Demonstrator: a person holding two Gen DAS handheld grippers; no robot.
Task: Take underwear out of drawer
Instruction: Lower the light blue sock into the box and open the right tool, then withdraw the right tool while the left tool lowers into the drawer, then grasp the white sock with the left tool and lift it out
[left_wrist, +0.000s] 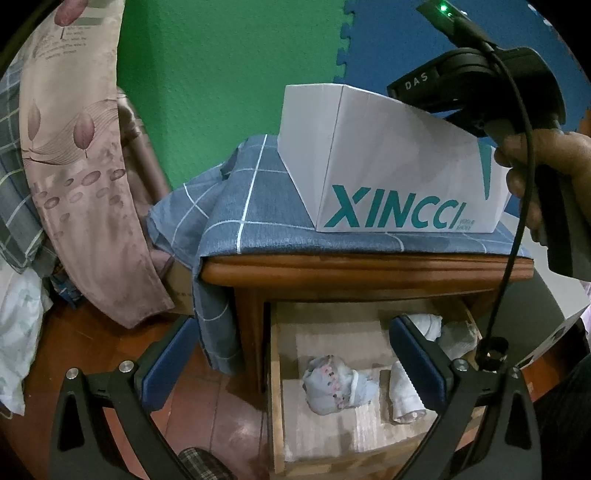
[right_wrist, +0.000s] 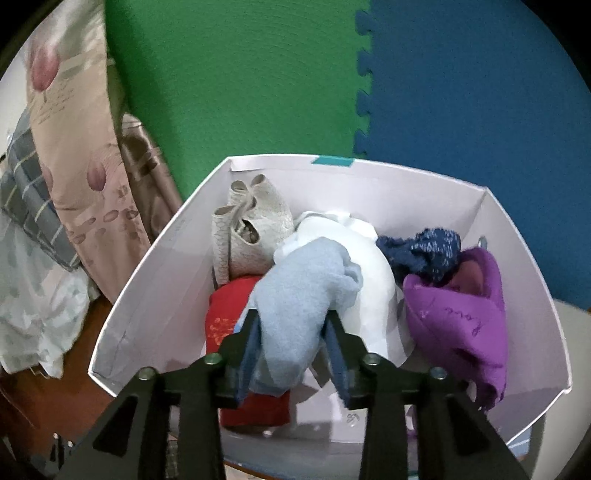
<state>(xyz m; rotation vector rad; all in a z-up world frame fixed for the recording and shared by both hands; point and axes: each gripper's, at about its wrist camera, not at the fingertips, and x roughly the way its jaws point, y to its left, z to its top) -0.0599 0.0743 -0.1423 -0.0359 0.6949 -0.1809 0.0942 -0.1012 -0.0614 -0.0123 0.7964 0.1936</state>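
The wooden drawer (left_wrist: 275, 398) stands pulled out under the bedside cabinet. In it lie a pale blue and pink patterned underwear (left_wrist: 334, 384) and white rolled pieces (left_wrist: 404, 395). My left gripper (left_wrist: 291, 328) hovers wide open above the drawer, holding nothing. My right gripper (right_wrist: 291, 332) reaches into the white XINCCI box (right_wrist: 155, 288) on the cabinet top. A light blue underwear (right_wrist: 299, 295) lies between its parted pads, resting on the pile. The left wrist view shows that gripper's body (left_wrist: 480, 92) above the box (left_wrist: 388, 166), with its fingers hidden.
The box also holds cream (right_wrist: 255, 225), red (right_wrist: 225, 314), white (right_wrist: 369, 266), navy (right_wrist: 421, 251) and purple (right_wrist: 458, 317) garments. A blue checked cloth (left_wrist: 236, 206) covers the cabinet top. Pillows (left_wrist: 81, 147) lean at the left. Green and blue foam mats line the wall.
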